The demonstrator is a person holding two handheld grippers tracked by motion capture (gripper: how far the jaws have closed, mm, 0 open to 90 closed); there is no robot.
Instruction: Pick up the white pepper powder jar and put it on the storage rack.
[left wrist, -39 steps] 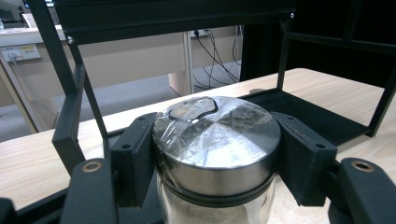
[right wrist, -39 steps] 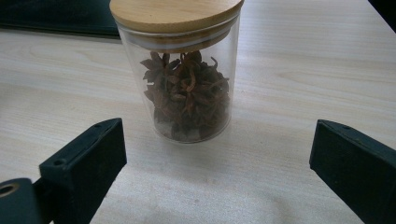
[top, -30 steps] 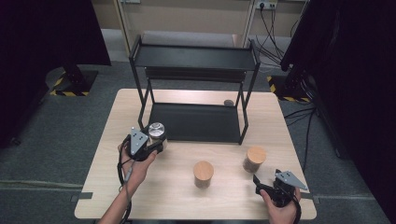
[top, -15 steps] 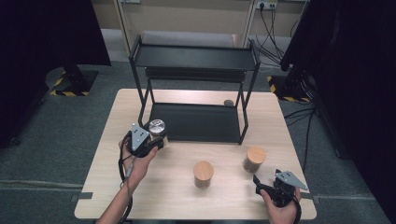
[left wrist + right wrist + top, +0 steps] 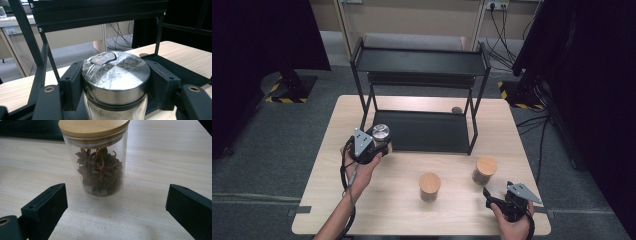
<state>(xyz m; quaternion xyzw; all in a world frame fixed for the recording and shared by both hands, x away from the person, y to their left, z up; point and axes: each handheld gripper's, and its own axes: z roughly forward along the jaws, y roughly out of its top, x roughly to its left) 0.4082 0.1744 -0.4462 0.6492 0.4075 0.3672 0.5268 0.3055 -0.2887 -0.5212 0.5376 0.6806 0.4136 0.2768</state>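
My left gripper (image 5: pixel 379 142) is shut on a glass jar with a metal lid (image 5: pixel 380 132), held at the front left corner of the black two-tier rack (image 5: pixel 419 62). In the left gripper view the jar's metal lid (image 5: pixel 116 75) sits clamped between both black pads (image 5: pixel 71 85), with the rack's lower shelf just behind. My right gripper (image 5: pixel 492 197) rests low near the table's front right, open. In the right gripper view a glass jar of star anise with a wooden lid (image 5: pixel 98 157) stands on the table ahead of its spread jaws, untouched.
Two wooden-lidded jars stand on the table in front of the rack, one mid-table (image 5: pixel 429 186) and one to its right (image 5: pixel 484 170). A small dark round object (image 5: pixel 456 110) lies at the rack's back right. The wooden table (image 5: pixel 337 200) has bare room at its left.
The left gripper has carried the metal-lidded jar slightly up and right, closer to the rack's lower shelf. The right gripper has stayed put.
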